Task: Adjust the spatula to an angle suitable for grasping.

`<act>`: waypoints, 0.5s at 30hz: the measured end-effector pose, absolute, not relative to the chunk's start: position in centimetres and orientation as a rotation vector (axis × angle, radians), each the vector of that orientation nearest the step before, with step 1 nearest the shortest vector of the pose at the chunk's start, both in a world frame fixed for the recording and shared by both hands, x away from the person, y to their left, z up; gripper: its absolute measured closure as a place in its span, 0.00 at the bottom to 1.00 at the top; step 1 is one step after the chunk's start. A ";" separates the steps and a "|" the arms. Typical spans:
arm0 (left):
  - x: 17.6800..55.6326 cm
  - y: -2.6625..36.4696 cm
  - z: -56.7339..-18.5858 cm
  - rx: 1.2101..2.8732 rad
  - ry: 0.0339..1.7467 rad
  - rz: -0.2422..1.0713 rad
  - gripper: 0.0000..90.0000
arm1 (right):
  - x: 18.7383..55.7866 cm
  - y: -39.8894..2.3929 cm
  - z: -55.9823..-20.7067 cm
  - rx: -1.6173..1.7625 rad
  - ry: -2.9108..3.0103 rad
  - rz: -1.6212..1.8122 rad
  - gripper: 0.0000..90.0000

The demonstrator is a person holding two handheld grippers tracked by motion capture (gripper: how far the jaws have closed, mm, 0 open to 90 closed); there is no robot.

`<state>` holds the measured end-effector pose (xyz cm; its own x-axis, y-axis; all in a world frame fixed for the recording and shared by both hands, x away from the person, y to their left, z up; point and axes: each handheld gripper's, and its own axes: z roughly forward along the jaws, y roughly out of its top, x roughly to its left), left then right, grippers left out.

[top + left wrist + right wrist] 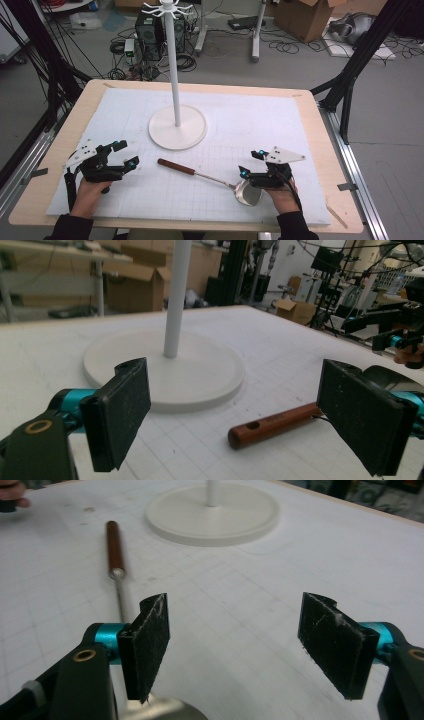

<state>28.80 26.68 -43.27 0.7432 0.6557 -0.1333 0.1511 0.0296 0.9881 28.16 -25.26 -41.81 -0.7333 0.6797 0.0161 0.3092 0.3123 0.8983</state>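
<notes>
Pale wooden table [320,150] under white gridded mat [260,125], round white pole stand [177,127] mid-mat, wood-handled steel ladle [200,174] nearer, left claw [122,155] spread beside handle, right claw [250,162] spread empty over bowl, cables and cardboard boxes [310,15] on grey floor [390,100] beyond.

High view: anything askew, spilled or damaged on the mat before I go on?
Nothing stands out. The steel ladle with the brown wooden handle lies flat and whole on the white gridded mat, slanting toward the right tongs, whose jaws stand open. The white hook stand is upright. No spill.
</notes>
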 end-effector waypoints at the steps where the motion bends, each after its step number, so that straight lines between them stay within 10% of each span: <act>1: 28.8 26.7 -43.3 1.519 0.684 0.440 0.16 | 27.9 -25.7 -41.9 0.904 2.201 1.396 0.31; 15: 28.4 26.1 -43.1 1.582 0.757 0.514 0.16 | 26.7 -27.3 -42.6 0.940 2.100 1.469 0.24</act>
<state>28.43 26.10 -43.05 0.6859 0.7214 -0.0953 0.1774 -0.0388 0.9834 26.66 -27.30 -42.61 -0.6896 0.7227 0.0475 0.2924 0.2177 0.9312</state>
